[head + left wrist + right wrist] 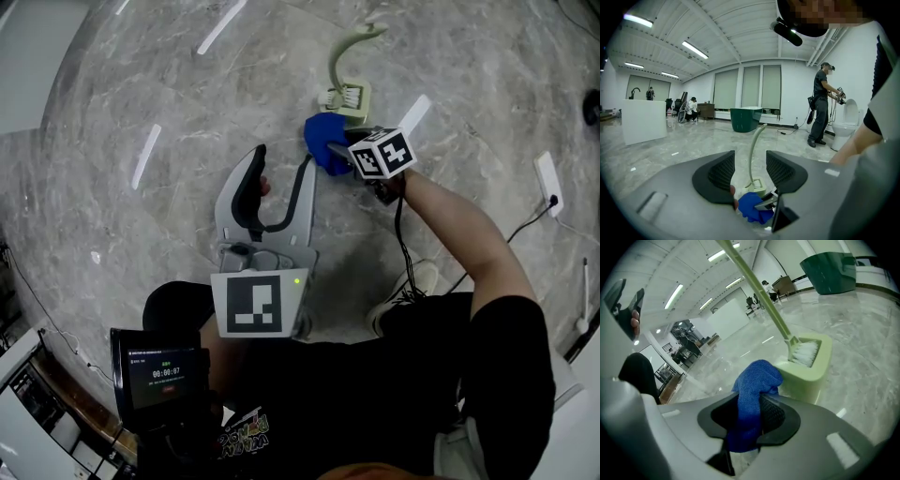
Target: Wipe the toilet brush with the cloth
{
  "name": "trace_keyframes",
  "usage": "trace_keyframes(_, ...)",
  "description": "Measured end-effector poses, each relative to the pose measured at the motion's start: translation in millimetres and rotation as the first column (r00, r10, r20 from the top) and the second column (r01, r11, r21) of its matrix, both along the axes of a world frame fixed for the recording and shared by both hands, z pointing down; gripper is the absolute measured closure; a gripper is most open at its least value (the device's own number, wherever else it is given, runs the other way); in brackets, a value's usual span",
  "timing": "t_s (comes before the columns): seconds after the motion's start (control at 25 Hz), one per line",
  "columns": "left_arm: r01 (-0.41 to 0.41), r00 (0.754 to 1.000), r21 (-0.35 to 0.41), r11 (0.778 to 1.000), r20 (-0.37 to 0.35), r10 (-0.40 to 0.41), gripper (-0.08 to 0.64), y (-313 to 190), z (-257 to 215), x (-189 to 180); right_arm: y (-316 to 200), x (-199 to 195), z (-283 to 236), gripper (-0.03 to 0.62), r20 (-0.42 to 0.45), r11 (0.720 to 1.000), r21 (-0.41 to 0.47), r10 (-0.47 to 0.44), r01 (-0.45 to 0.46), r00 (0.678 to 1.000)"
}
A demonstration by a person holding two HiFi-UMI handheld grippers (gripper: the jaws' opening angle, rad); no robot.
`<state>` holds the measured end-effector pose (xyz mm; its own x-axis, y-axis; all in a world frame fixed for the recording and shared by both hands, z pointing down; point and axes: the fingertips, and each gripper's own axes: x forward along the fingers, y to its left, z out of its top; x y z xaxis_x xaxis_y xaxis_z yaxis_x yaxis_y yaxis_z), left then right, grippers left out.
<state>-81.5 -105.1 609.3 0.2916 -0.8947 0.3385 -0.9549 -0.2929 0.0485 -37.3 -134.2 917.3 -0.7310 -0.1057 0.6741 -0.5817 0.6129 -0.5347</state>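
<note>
**While your right gripper (750, 411) clamps the cloth (752, 380), the toilet brush (806, 352) sits in its holder (813, 373)**

As you look down, the toilet brush (352, 94) stands bristles-down in a pale green holder (349, 105) on the grey marble floor (141, 94). Its curved handle (349, 49) rises away from you.

Your right gripper (330, 150) has its jaws narrowed onto the blue cloth (323, 139). The fabric is pinched between the ribbed pads, with a bunched end sticking out past the tips and a tail hanging below. That bunched end sits just beside the near wall of the holder; whether it touches the plastic you cannot tell from any view.

Your left gripper (283, 161) is on your side of the brush, well short of it, and its jaws stand wide apart with nothing between the pads. Through its own camera, the left gripper (750, 171) frames the handle (754, 145) in the gap, with the cloth (749, 207) and the holder (758, 183) low in view beyond the tips.
</note>
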Motion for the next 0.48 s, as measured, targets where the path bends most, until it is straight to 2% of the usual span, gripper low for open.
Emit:
trace_keyframes(0.08, -0.001, 1.000, 0.004, 1.000, 0.003, 0.001, 0.348, -1, 0, 0, -2, -6, -5, 0.469, 0.018, 1.000, 0.017, -0.019, 0.019, 1.000)
trace_keyframes(0.2, 0.001, 1.000, 0.010, 1.000, -0.001, -0.001, 0.348, -2, -1, -1, 2, 0, -2, 0.469, -0.007, 0.999, 0.018, -0.026, 0.026, 1.000)
trace_keyframes(0.36, -0.008, 1.000, 0.008, 1.000, 0.002, 0.008, 0.348, -4, 0, 2, 11, 29, 4, 0.469, -0.028, 1.000, -0.008, -0.018, 0.018, 0.999)
trace_keyframes(0.48, -0.019, 1.000, 0.000, 1.000, 0.010, 0.019, 0.348, -6, 2, 4, 17, 53, -1, 0.469, 0.002, 0.998, -0.064, -0.007, 0.007, 1.000)
